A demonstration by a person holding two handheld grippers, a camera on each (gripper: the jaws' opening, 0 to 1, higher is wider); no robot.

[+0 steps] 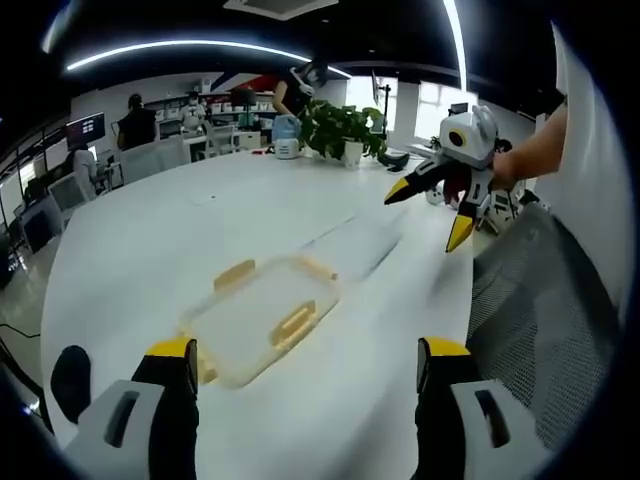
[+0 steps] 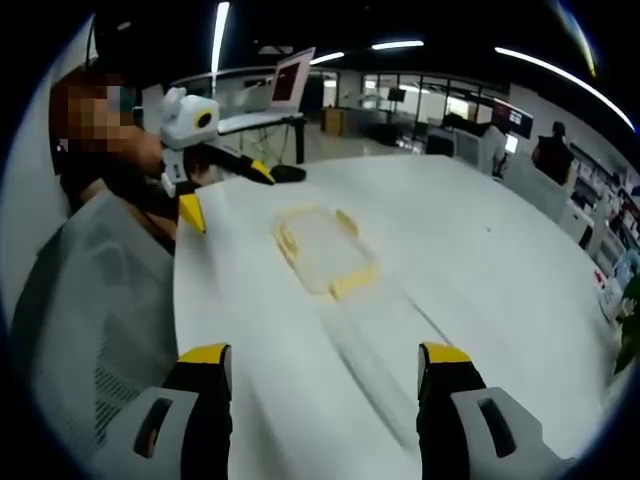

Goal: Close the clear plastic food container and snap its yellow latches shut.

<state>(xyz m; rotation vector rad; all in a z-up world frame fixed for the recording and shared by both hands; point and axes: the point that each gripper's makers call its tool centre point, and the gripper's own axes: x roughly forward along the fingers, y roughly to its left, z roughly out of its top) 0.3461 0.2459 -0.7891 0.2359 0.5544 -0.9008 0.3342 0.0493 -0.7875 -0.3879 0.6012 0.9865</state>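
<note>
The clear plastic container (image 1: 258,322) with yellow latches (image 1: 293,323) lies on the white table (image 1: 150,230), just ahead of my left gripper (image 1: 308,362), which is open and holds nothing. Beyond the container lies a faint clear flat shape (image 1: 352,245), possibly its lid. My right gripper (image 1: 428,214) hangs in the air at the upper right of the left gripper view, jaws apart. In the right gripper view the container (image 2: 322,252) sits mid-table ahead of the open right gripper (image 2: 325,362). The left gripper (image 2: 228,194) is at the upper left, open above the table edge.
A potted plant (image 1: 340,130) and small items stand at the table's far side. A mesh chair back (image 1: 540,320) is close on the right. The person's torso (image 2: 90,300) sits at the table edge. Desks with people fill the background.
</note>
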